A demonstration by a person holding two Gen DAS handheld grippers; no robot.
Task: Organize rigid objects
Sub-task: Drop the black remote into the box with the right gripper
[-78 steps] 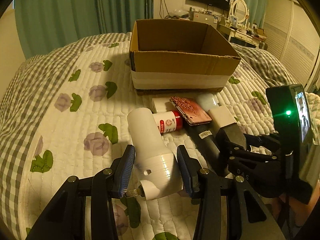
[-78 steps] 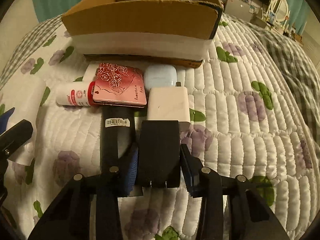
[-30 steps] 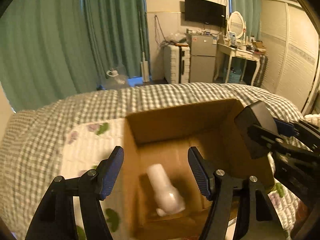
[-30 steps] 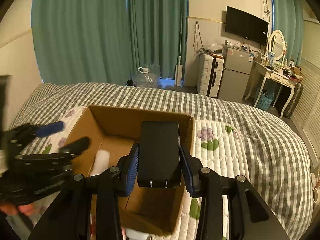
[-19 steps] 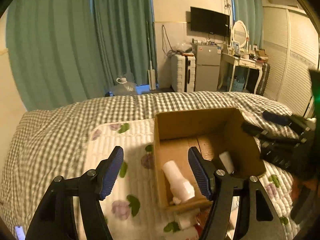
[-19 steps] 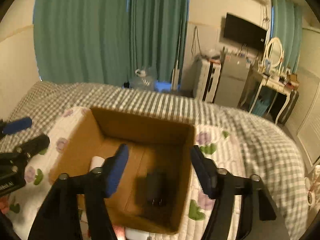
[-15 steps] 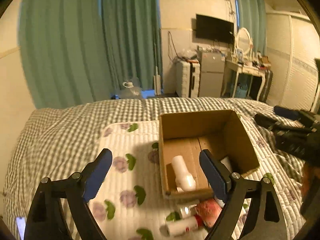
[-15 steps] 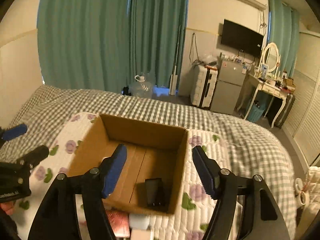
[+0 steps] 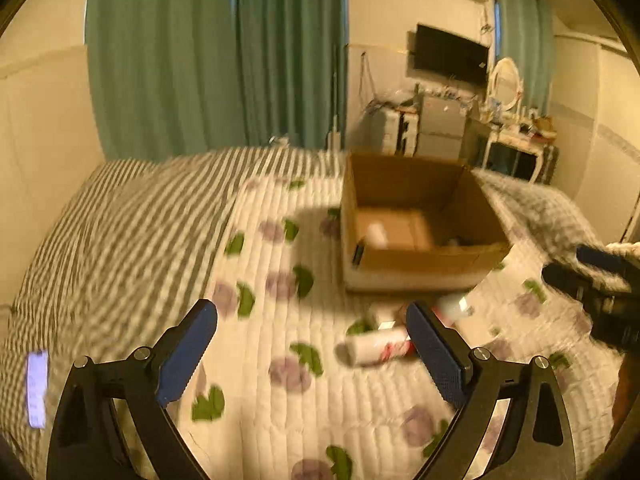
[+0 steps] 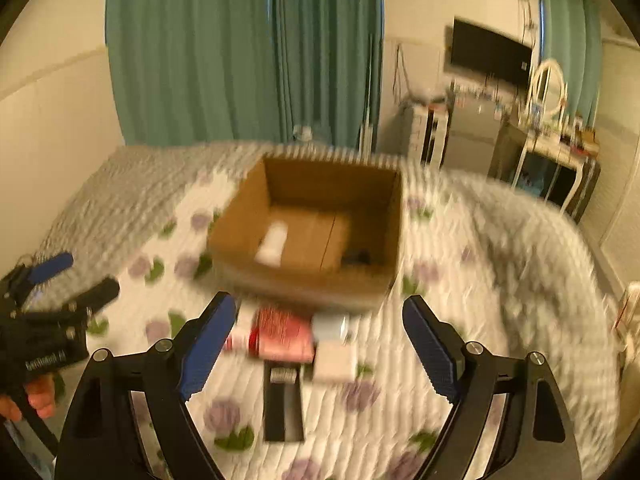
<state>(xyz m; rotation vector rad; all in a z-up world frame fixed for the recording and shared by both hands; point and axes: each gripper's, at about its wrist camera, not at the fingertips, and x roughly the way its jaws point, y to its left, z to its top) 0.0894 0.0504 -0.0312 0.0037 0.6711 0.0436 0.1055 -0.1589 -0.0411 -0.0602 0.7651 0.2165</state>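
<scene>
On the quilted bed [image 10: 460, 360], the cardboard box [image 10: 316, 284] already holds a white bottle [image 10: 272, 246] and a dark item, while a red case [image 10: 282, 334], a white block [image 10: 335, 362], a long black piece [image 10: 283, 404] and a red-and-white tube [image 9: 376, 350] lie just in front of it. We hold the left hand-held gripper [image 9: 312, 354] and the right hand-held gripper [image 10: 316, 344] above them, both spread wide and empty. To do the next pick well, we judge it best to settle on one piece, come straight down over it with the jaws across its narrow sides, and avoid nudging its touching neighbours.
</scene>
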